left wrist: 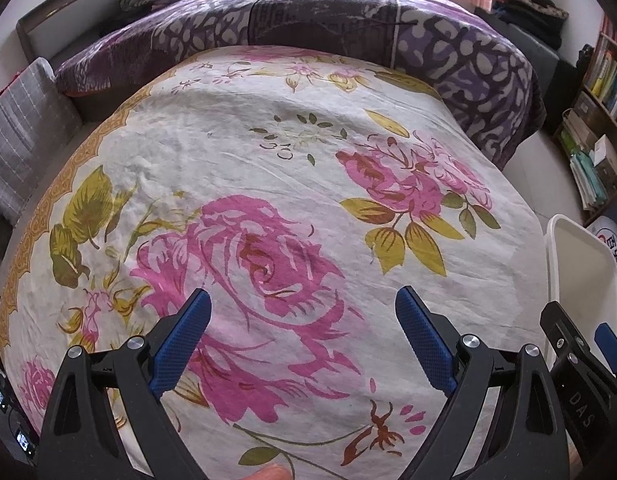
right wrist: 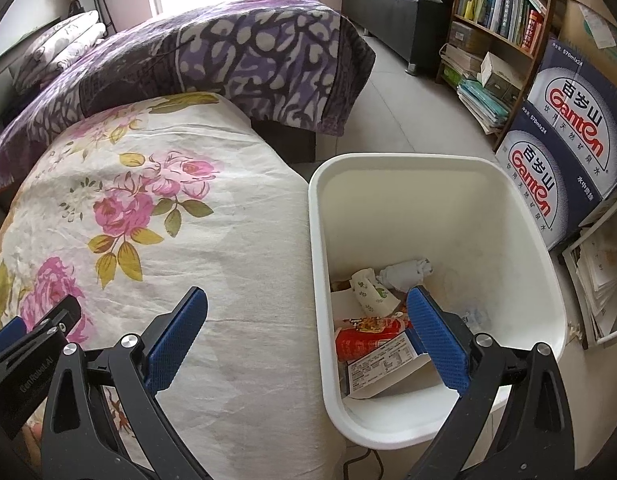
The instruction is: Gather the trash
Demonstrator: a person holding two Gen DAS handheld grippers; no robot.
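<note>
Bedroom, daylight from the window; floral bedspread (left wrist: 268,184) covers the bed under both tools, purple patterned quilt (left wrist: 460,64) folded across the far end. Left tool (left wrist: 302,300) hovers over the big pink rose print, fingers spread wide, nothing between them. Right tool (right wrist: 306,300) also spread and empty, straddling the bed edge and the white bin (right wrist: 520,216). Bin stands on the floor just beside the bed; trash lies in its bottom: red wrapper (right wrist: 368,338), crumpled tissue (right wrist: 404,272), paper cup (right wrist: 372,292). Bookshelf (right wrist: 504,8) and water cartons (right wrist: 564,120) beyond.
</note>
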